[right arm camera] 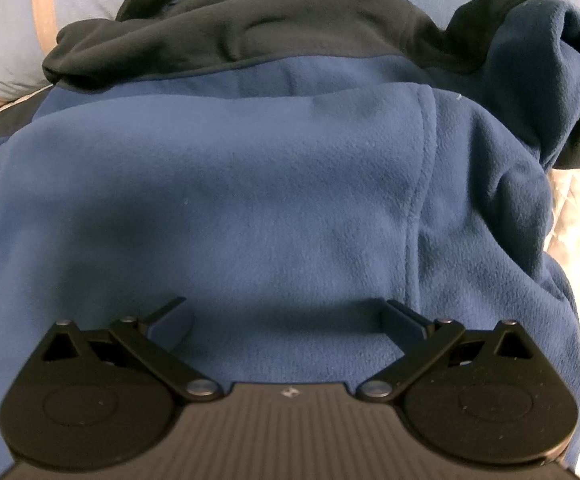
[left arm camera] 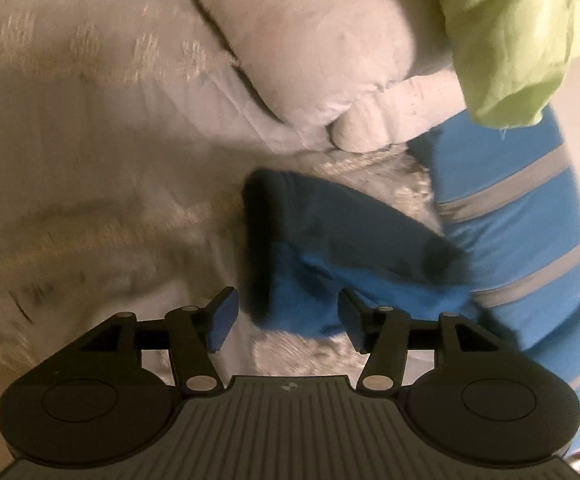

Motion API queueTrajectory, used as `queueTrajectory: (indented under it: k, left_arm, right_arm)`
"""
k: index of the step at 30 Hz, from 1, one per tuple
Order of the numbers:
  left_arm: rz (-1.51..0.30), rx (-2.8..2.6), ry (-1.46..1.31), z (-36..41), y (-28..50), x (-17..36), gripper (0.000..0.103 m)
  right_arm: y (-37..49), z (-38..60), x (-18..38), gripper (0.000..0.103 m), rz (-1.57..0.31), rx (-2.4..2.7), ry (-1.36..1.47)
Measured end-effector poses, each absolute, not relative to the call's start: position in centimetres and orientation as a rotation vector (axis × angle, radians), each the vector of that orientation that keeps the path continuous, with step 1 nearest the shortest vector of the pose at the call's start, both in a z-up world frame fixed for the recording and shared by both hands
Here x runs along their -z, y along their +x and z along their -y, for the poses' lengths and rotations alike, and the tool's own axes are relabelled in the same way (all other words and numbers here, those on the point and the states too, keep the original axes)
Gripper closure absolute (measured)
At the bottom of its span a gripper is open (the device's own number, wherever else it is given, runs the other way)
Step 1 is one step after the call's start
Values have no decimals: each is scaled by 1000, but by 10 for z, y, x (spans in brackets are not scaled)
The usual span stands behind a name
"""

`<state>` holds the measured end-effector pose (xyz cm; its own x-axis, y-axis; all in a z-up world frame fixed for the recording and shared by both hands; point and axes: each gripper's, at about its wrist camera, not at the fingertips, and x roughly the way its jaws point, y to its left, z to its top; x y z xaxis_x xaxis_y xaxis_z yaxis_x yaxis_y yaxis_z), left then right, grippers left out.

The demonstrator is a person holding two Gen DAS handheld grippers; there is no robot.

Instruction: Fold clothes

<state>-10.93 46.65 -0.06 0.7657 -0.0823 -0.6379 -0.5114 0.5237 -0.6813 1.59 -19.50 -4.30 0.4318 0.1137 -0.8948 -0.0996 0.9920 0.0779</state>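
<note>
Fleece (left arm camera: 330, 264), blue with dark trim, lies on pale quilt (left arm camera: 90, 160) beside striped blue pillow (left arm camera: 510, 220); white pillow (left arm camera: 310, 40) and green cloth (left arm camera: 510, 32) behind. Left gripper (left arm camera: 286, 316) spread, nothing pinched, corner of fleece between pads. Right wrist view: right gripper (right arm camera: 286, 320) spread wide, fingers resting on fleece (right arm camera: 250, 200), pinching nothing.

Pale quilted bedspread (left arm camera: 90, 160), white pillow (left arm camera: 310, 40), blue striped cushion (left arm camera: 522, 208).
</note>
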Motion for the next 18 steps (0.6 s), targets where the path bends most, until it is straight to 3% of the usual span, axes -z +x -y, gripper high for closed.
queueTrajectory:
  k: [13,18]
  left_arm:
    - [-453,-172,-1418,-470,-127,60,49]
    - [-385,-156,-1516,-473,-127,73,54]
  right_arm:
    - [13,194,43,0,-1116,-132,1]
    - [12,195,44,0,-1116,-132,-5]
